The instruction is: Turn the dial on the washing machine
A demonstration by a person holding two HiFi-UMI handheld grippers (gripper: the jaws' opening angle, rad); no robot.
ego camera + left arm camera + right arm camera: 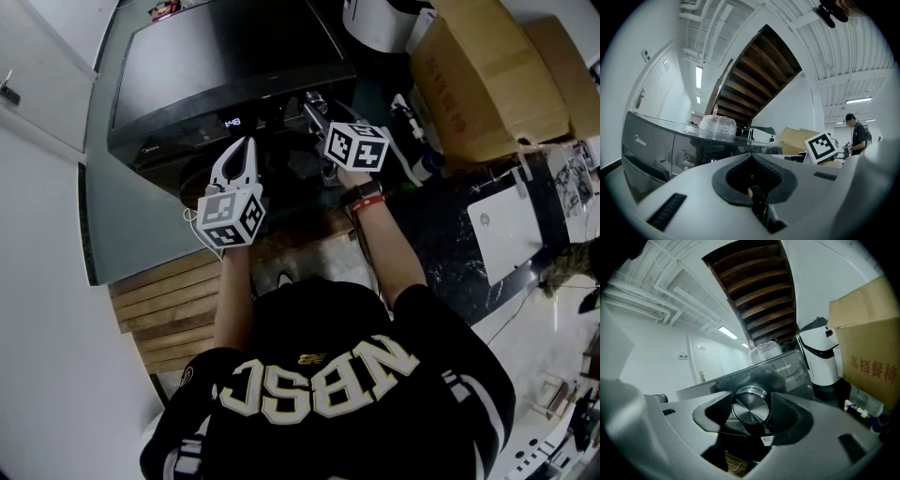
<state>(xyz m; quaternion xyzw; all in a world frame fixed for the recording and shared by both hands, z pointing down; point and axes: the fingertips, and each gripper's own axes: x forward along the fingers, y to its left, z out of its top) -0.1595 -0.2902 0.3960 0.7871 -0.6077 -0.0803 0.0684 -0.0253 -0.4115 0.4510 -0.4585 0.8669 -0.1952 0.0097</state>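
We are holding the right gripper (pixel 748 414) square to the washing machine (pixel 216 56). The dial (pixel 751 409) is sitting between its jaws, which are pinching its rim, and its axis is pointing straight along them. The left gripper (pixel 245 150) is idling nearby, jaws pressed together, empty.

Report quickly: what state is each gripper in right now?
Left gripper: closed, fingers together, empty.
Right gripper: closed on the round brushed-silver metal washing-machine dial.

Counts: 1 washing machine (pixel 187 84), 1 dial (pixel 750 409), left hand-held gripper (pixel 246 146) + right hand-held gripper (pixel 315 106) = 2, cardboard boxes (pixel 487 75) at 1 o'clock: 2, 1 wristband (pixel 367 195).
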